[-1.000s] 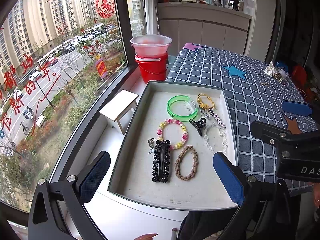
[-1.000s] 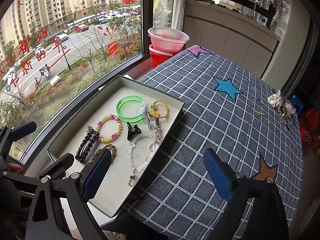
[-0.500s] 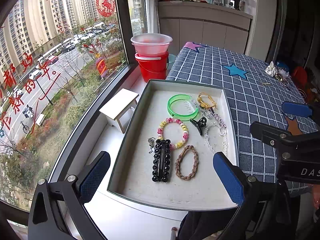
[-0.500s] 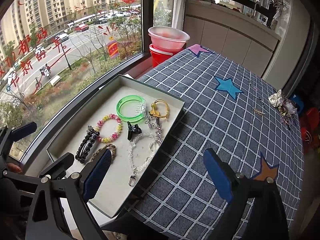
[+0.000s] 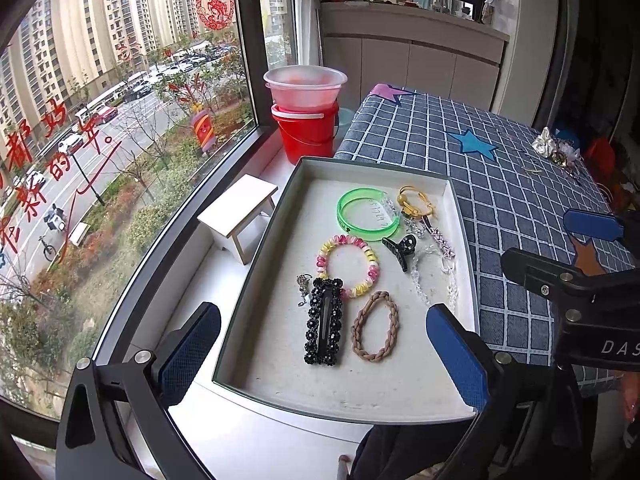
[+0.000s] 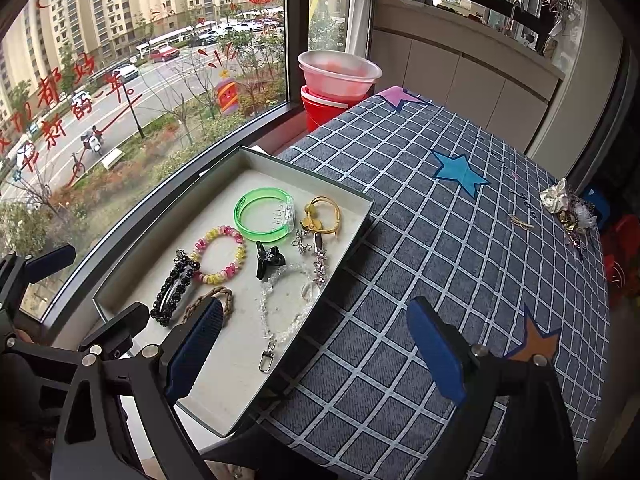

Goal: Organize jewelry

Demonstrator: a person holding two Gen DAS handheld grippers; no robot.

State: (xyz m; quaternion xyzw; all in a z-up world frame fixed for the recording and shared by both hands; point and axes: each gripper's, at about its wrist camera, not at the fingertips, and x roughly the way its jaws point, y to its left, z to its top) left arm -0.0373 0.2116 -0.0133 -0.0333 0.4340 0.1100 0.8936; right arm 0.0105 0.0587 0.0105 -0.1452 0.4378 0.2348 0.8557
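Both tools hang back from the work, empty. The left hand-held gripper (image 5: 320,356) stands with its blue pads spread wide over the near end of the shallow tray (image 5: 256,280), and the right hand-held gripper (image 6: 316,344) is just as wide, straddling the tray's right rim and the checked cloth of the desk (image 6: 420,240).

Most of the jewelry lies in the tray: a green bangle (image 5: 368,214), a yellow hair tie (image 5: 414,204), a pink-and-yellow bead bracelet (image 5: 348,266), a small black claw clip (image 5: 400,250), a black beaded barrette (image 5: 325,322), a braided brown band (image 5: 375,332) and a clear bead chain (image 6: 280,300) with a clasp. A small heap of pieces (image 6: 568,208) sits at the far right edge of the desk, well apart from the tray.

This looks like a pause between placements (most of the sorting seems done). The likely next move is a long reach by the right tool to that far heap, narrowing on one piece without dragging its tangled neighbours.
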